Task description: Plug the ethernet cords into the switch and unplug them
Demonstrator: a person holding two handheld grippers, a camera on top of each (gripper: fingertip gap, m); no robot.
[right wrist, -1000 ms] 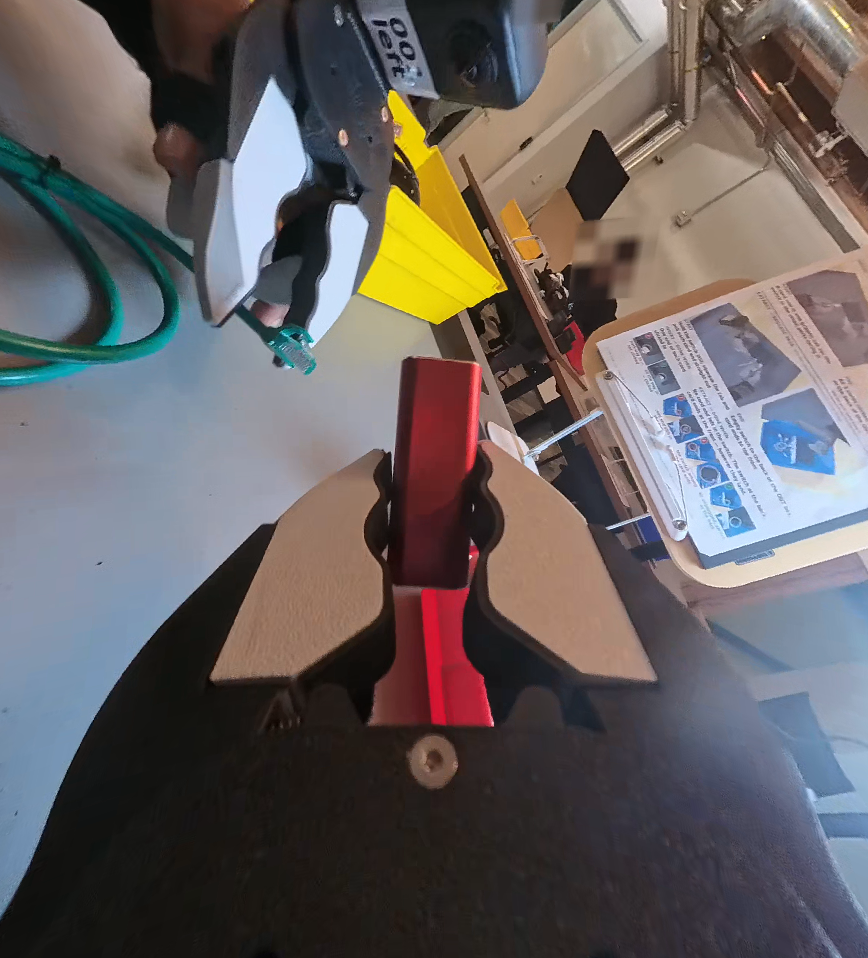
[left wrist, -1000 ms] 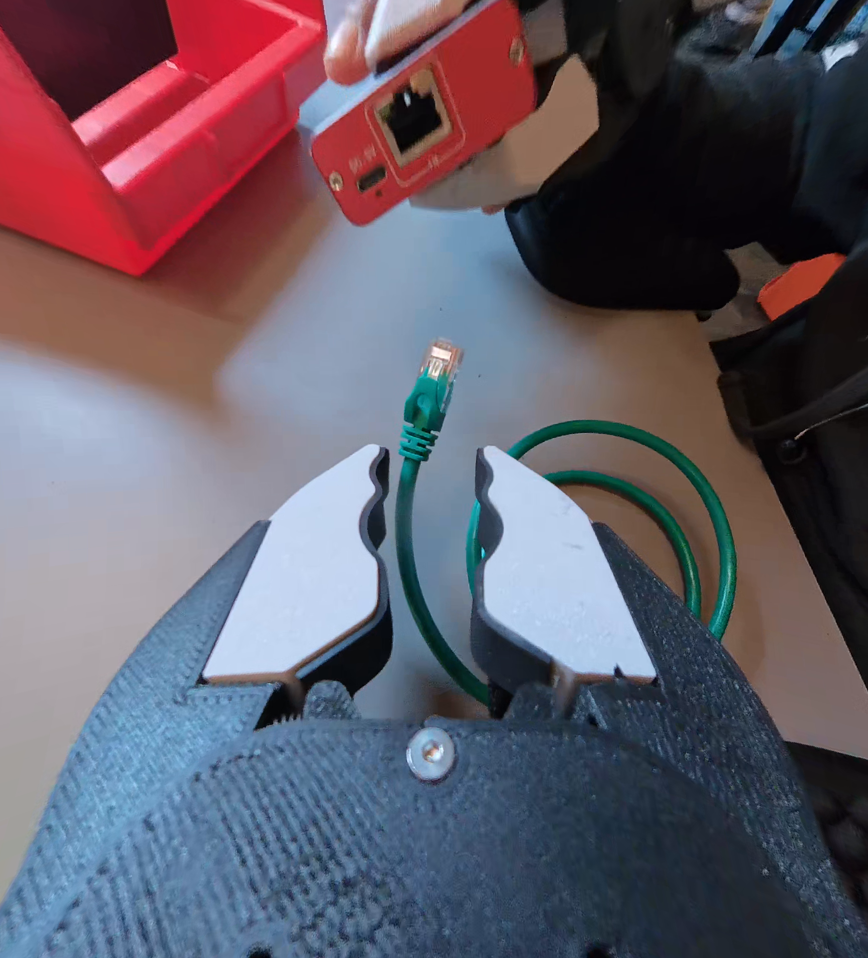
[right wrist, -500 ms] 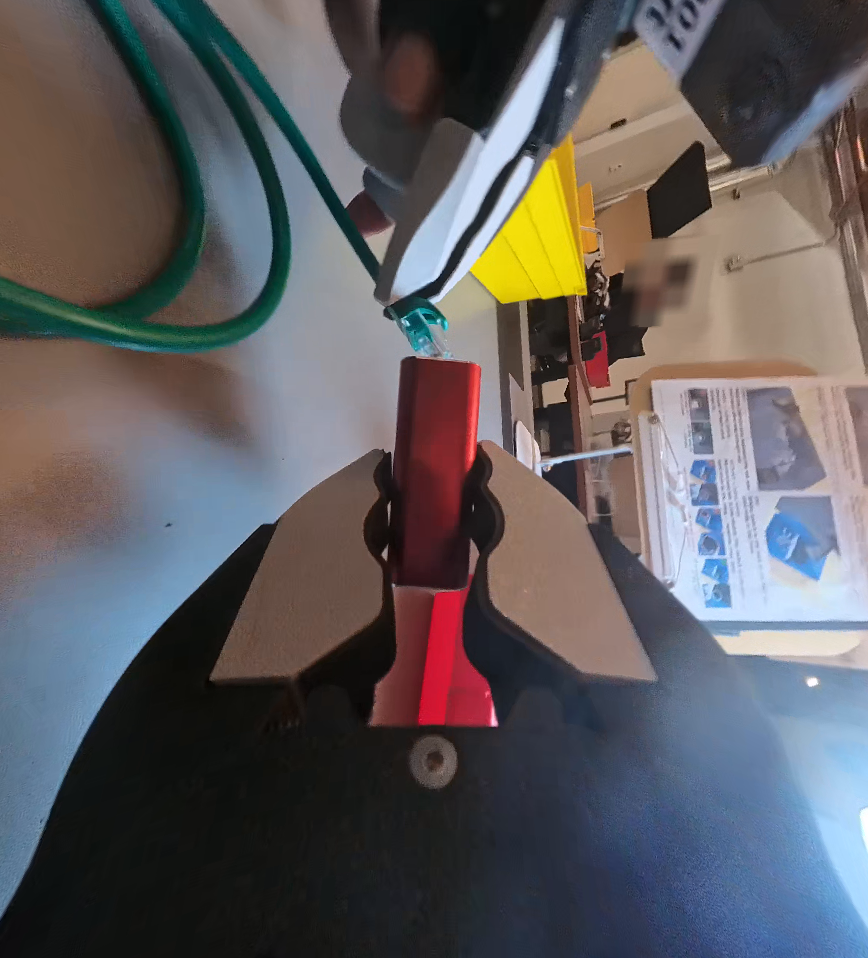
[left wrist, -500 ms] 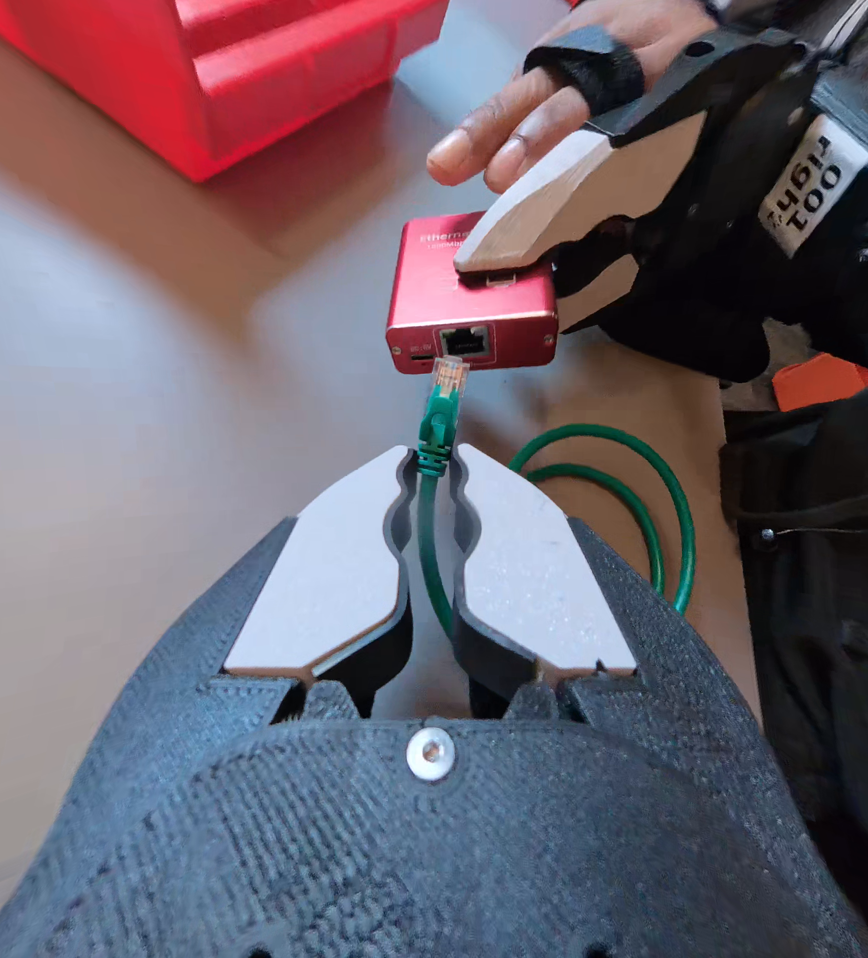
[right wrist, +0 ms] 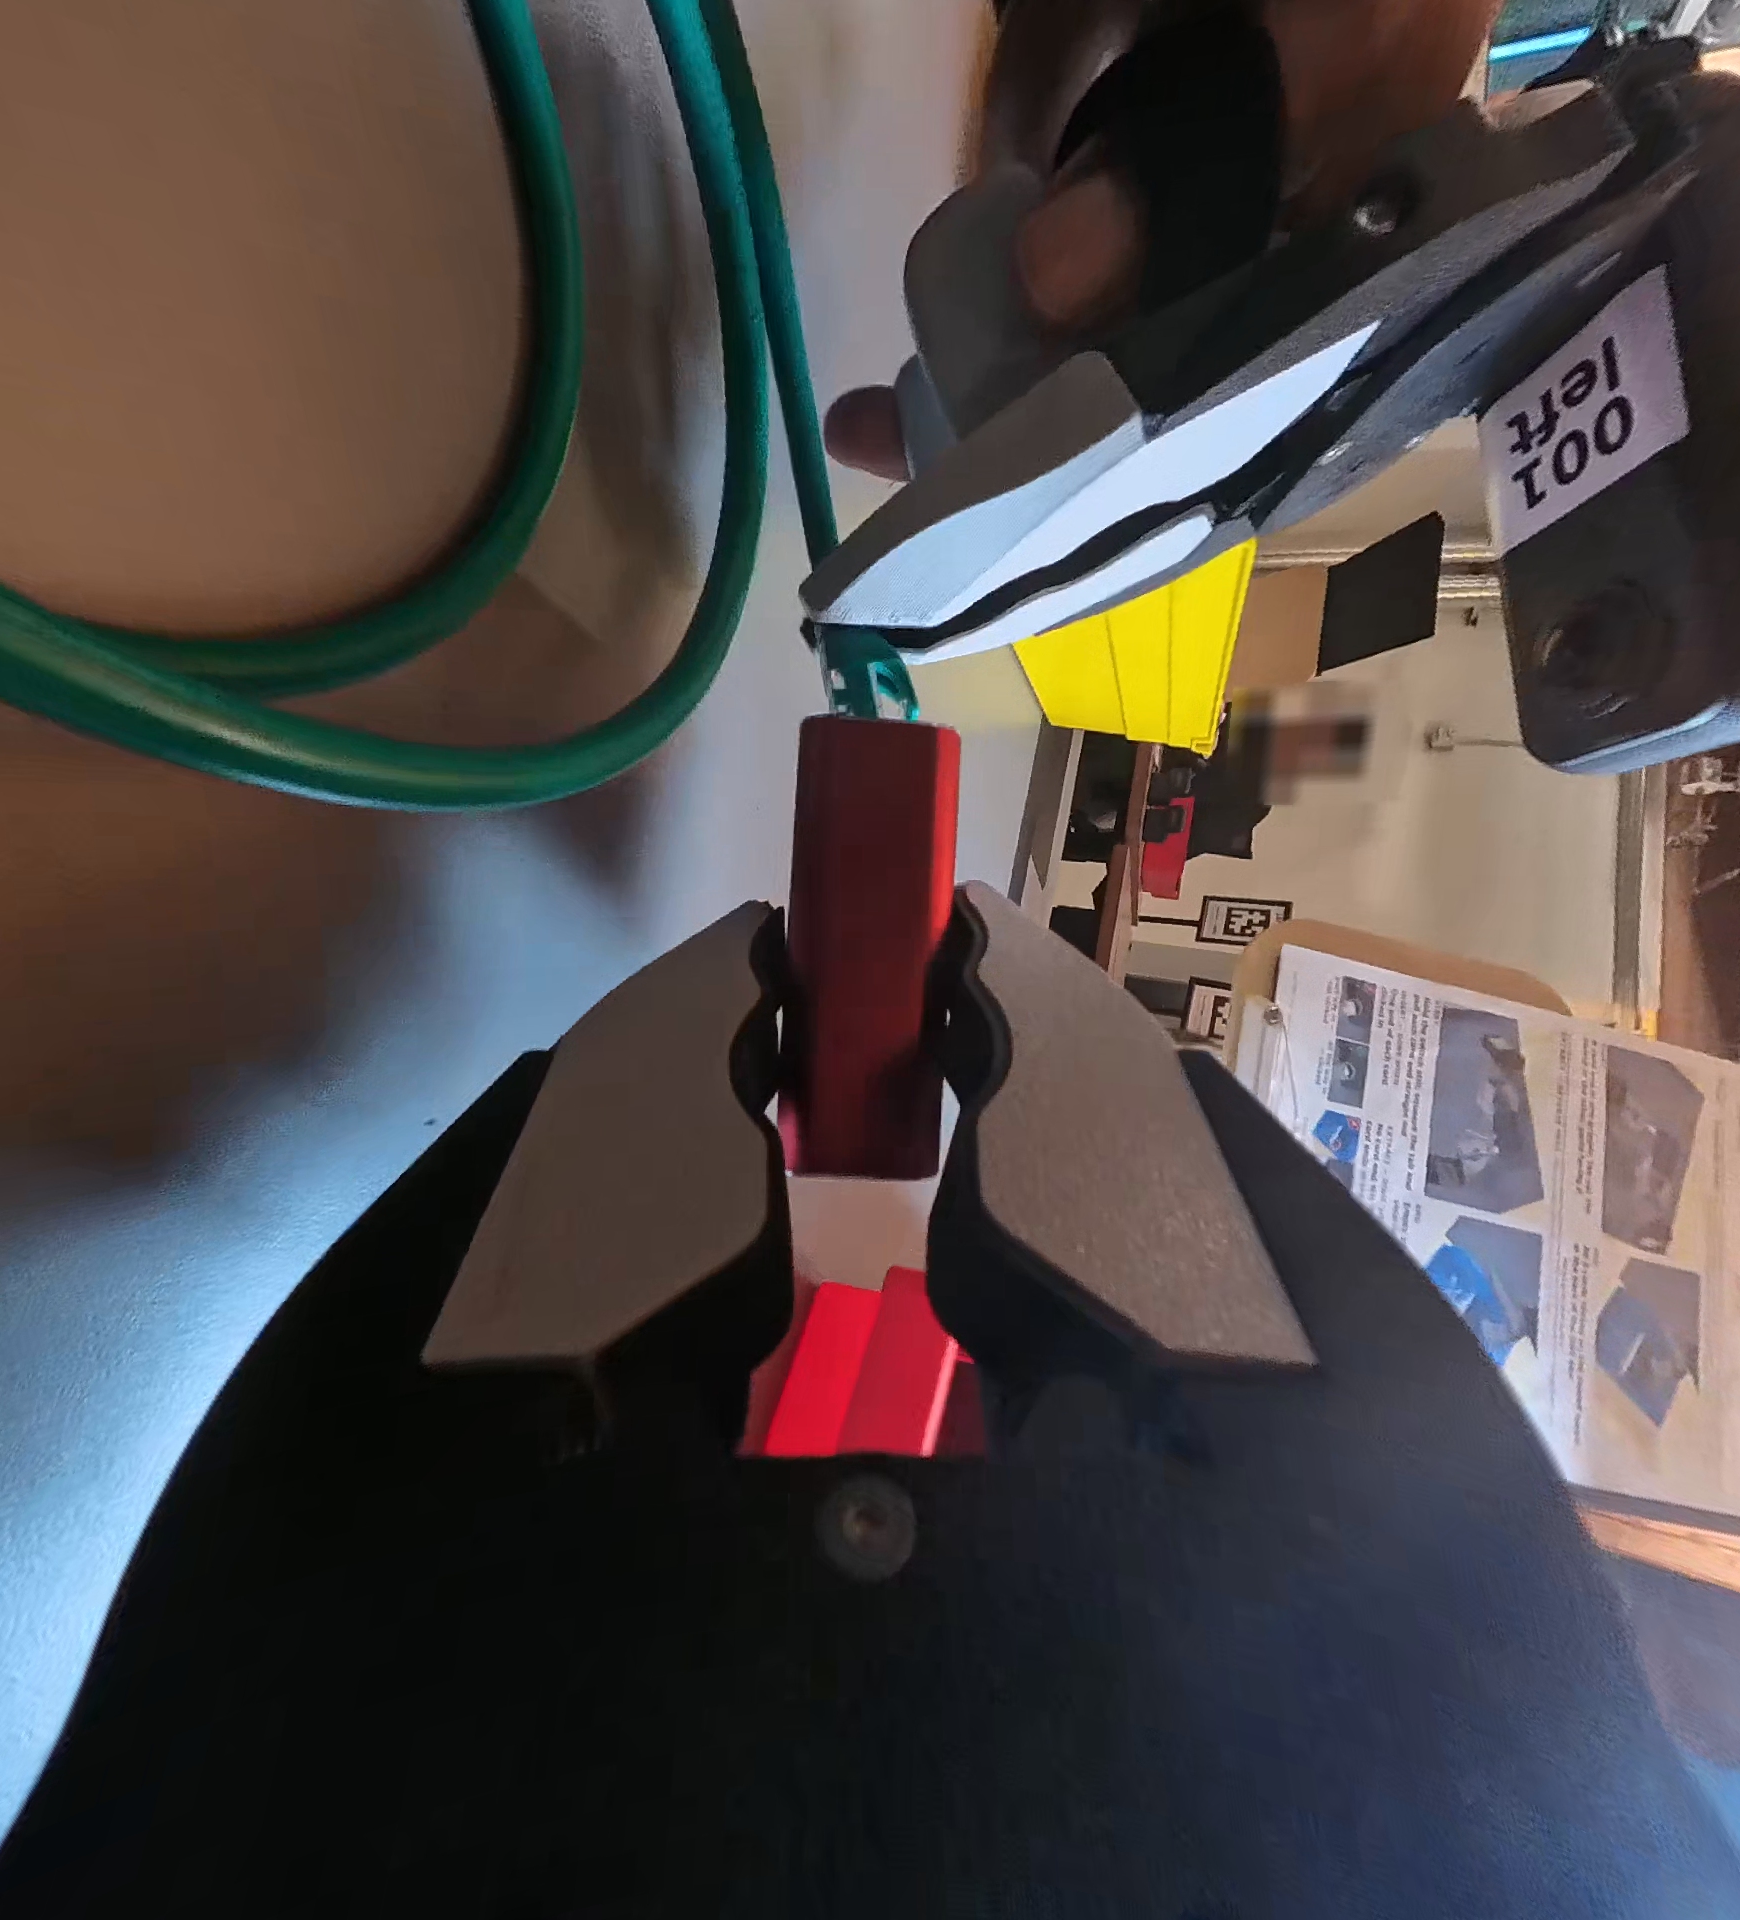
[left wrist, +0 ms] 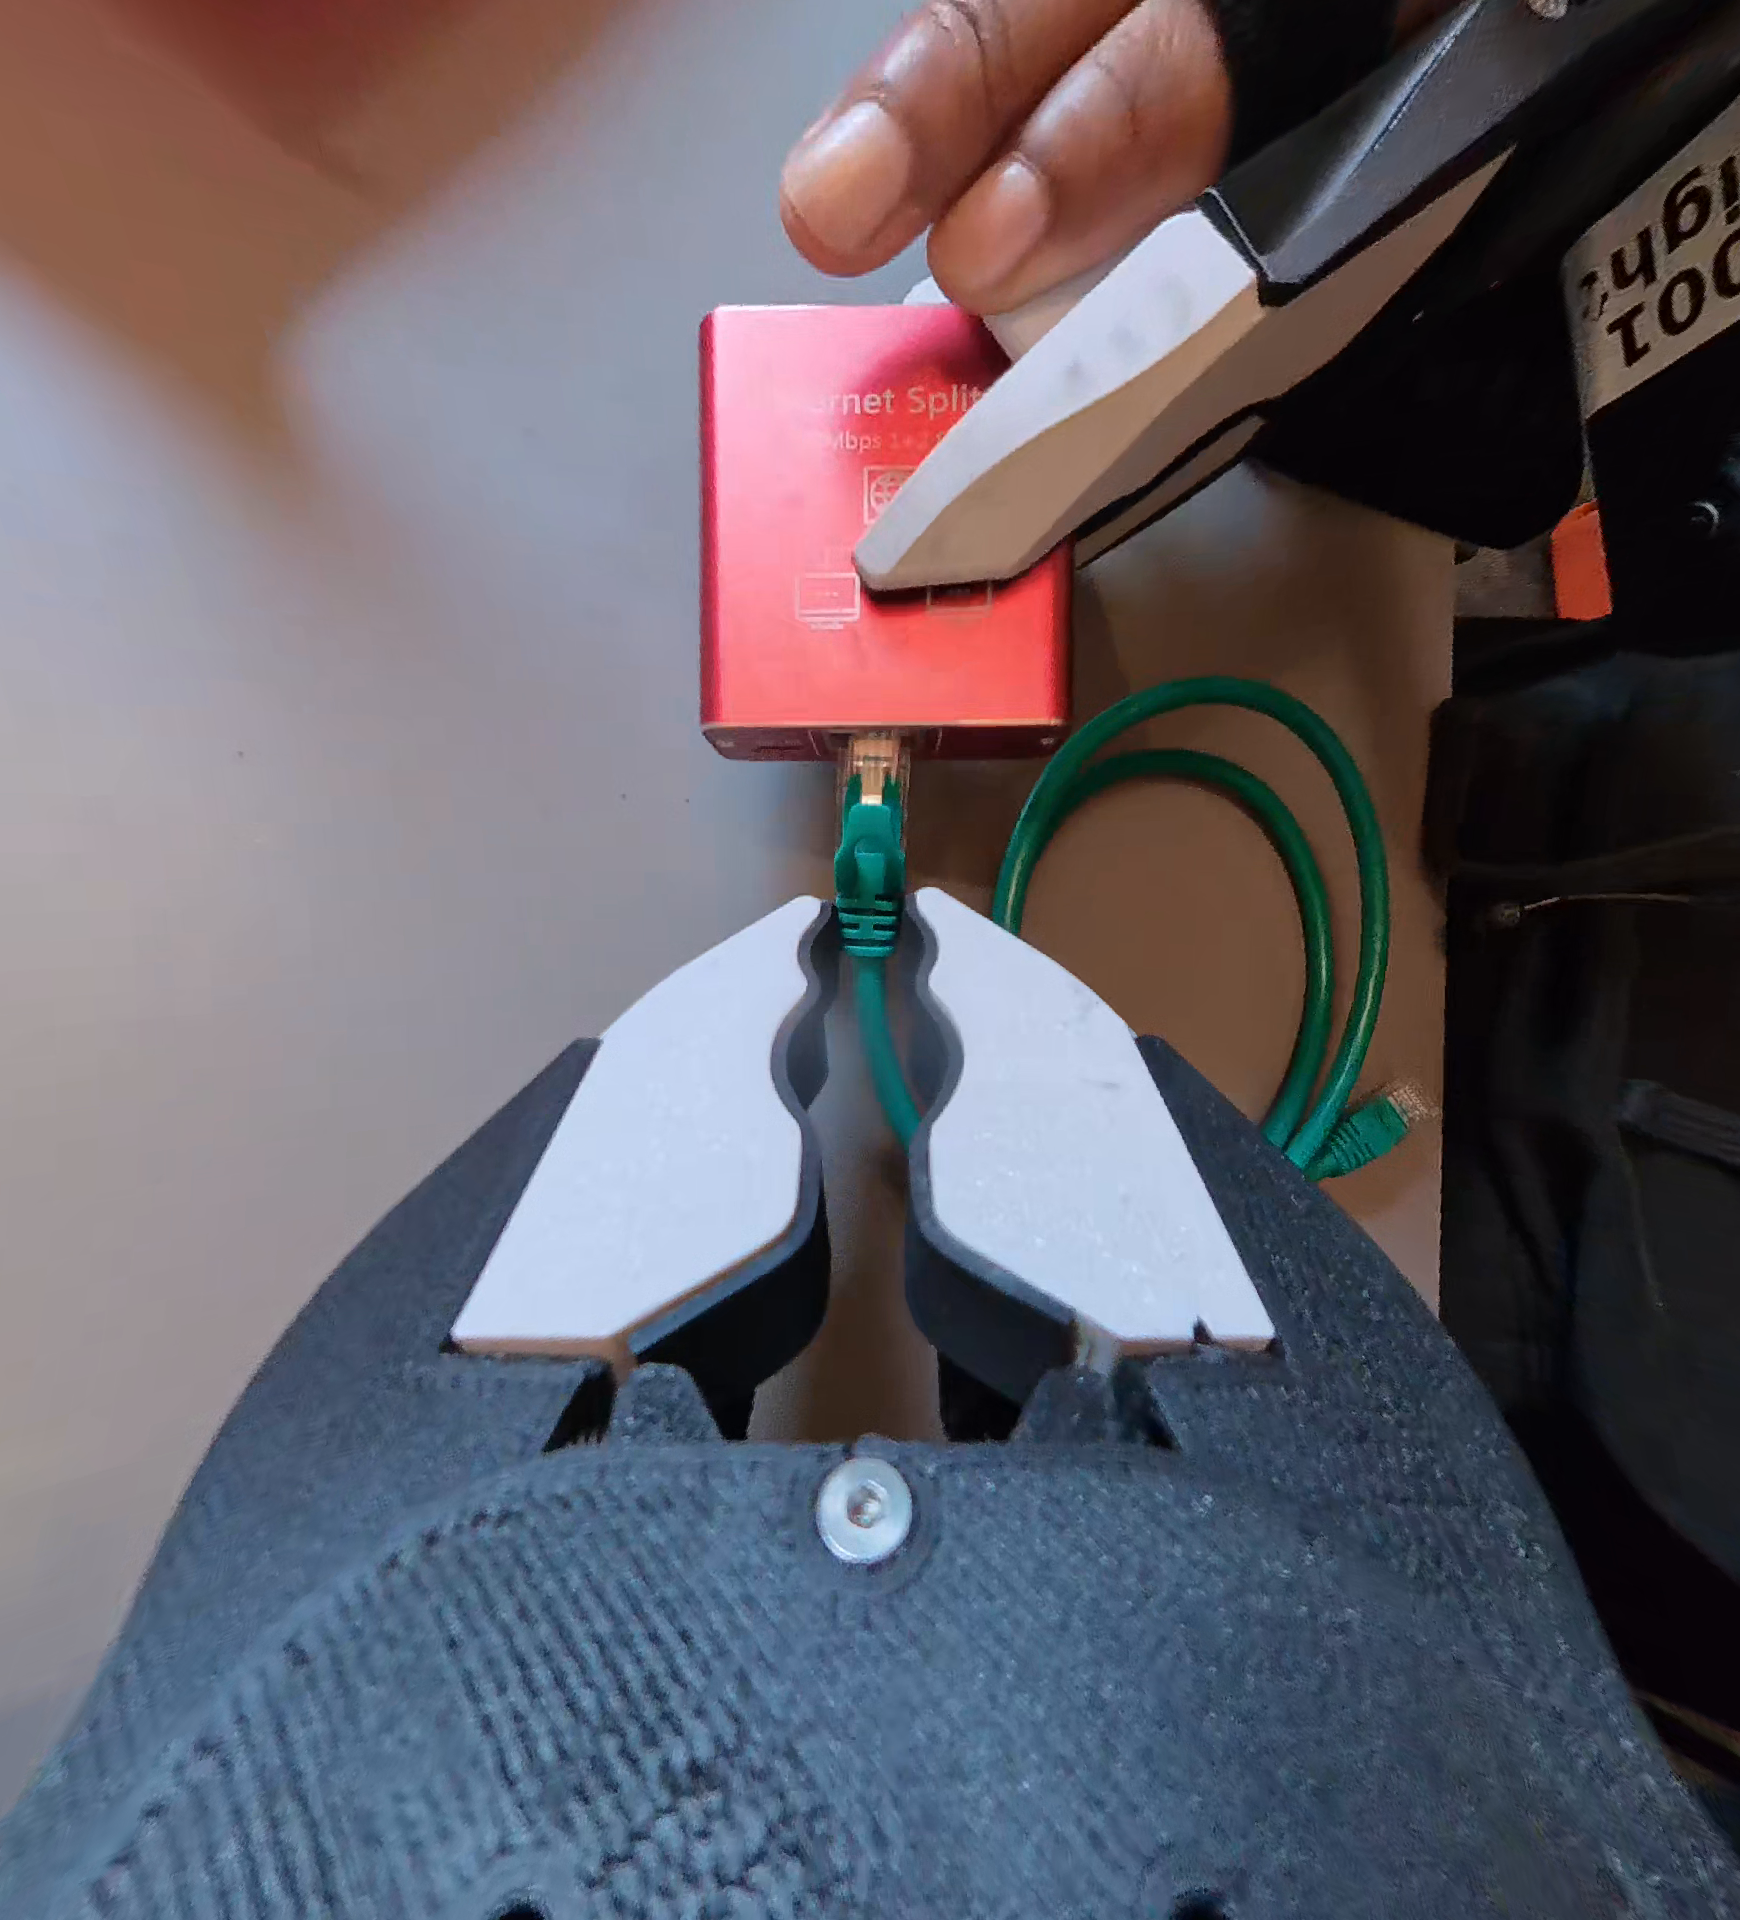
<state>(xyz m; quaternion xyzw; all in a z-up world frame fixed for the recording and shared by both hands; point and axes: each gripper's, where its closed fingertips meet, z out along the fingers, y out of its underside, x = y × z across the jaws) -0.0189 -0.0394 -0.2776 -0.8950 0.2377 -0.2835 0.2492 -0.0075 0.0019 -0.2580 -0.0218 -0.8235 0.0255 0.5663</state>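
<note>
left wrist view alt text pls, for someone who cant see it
The left gripper pinches a green ethernet cord behind its plug, whose tip sits in the port of a red switch. The right gripper clamps the switch from the upper right.

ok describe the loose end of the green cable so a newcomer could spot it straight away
Start at the red box held above the tan table, then follow the green cable looping to its right. The loose plug lies where that loop ends, beside the left gripper. The other plug sits in the box; this one is unheld.
</note>
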